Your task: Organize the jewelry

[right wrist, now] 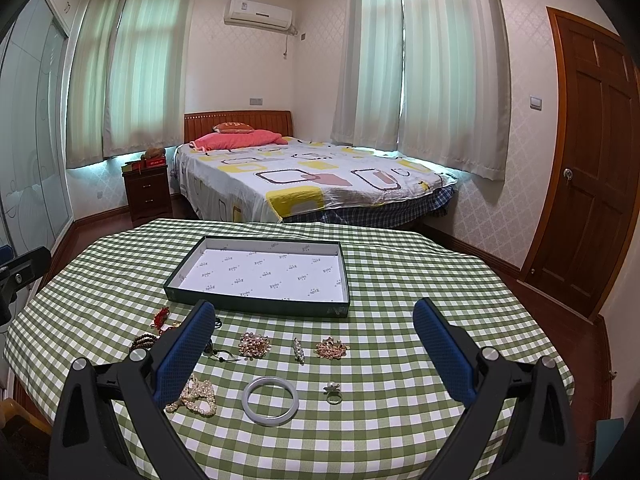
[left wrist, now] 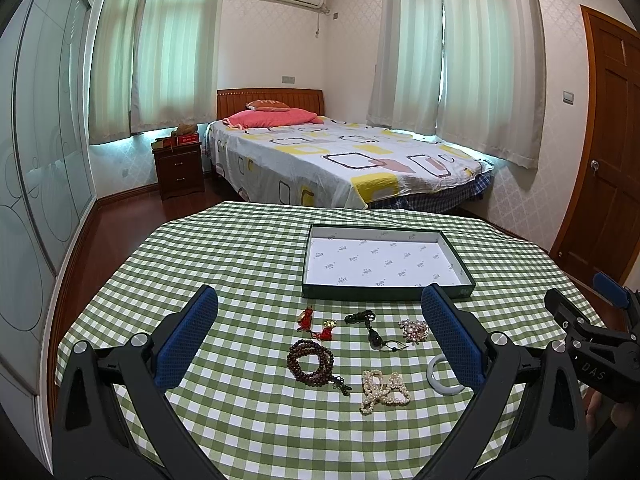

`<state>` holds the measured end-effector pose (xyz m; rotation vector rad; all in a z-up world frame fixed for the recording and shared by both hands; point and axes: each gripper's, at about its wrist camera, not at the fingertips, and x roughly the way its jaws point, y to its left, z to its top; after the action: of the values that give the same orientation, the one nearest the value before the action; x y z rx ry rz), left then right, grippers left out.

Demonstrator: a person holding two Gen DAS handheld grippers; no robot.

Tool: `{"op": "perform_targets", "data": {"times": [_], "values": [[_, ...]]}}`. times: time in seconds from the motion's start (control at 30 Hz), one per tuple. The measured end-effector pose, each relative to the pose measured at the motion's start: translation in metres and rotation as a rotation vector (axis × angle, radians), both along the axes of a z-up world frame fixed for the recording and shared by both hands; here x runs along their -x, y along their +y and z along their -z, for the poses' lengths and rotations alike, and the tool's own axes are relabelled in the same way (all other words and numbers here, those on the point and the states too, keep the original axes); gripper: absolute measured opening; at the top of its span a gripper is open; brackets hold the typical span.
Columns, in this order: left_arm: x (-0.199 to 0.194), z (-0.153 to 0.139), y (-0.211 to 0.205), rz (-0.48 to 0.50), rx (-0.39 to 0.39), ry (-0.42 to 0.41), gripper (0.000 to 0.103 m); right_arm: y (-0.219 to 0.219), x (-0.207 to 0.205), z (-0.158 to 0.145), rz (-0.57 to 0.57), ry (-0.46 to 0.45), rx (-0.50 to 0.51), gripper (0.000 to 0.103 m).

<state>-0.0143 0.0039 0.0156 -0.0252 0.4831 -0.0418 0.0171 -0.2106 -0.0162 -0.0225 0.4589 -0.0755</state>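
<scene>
An empty dark-green box tray [left wrist: 387, 293] [right wrist: 256, 304] with a white lining sits on the checked table. In front of it lie a red charm [left wrist: 316, 325], brown bead bracelet [left wrist: 310, 361], black pendant cord [left wrist: 370, 328], pearl string [left wrist: 384, 390] [right wrist: 196, 396], pink brooch [left wrist: 414, 330] [right wrist: 254, 345], pale jade bangle [left wrist: 440, 372] [right wrist: 271, 401], silver clip [right wrist: 298, 350], gold brooch [right wrist: 331, 349] and ring [right wrist: 332, 393]. My left gripper [left wrist: 320, 340] is open above the jewelry. My right gripper [right wrist: 316, 352] is open above it too and also shows in the left wrist view [left wrist: 588, 320].
The round table has a green checked cloth [left wrist: 240, 264] [right wrist: 420, 280] hanging over its edges. Beyond it stand a bed [left wrist: 340, 160], a nightstand [left wrist: 178, 168], a glass wardrobe [left wrist: 36, 160] at left and a wooden door [right wrist: 588, 160] at right.
</scene>
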Motion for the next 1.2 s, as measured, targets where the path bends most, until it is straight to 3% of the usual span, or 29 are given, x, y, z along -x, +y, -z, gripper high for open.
{"op": "perform_targets", "data": {"times": [0.8,1.2], "values": [[-0.007,0.012,0.004,0.004,-0.01,0.016,0.099,0.0,-0.005,0.011,-0.001,0.011,-0.004,0.097],[-0.055,0.09,0.027,-0.012,-0.04,0.153,0.099,-0.013,-0.03,0.06,-0.003,0.037,0.035,0.097]]}}
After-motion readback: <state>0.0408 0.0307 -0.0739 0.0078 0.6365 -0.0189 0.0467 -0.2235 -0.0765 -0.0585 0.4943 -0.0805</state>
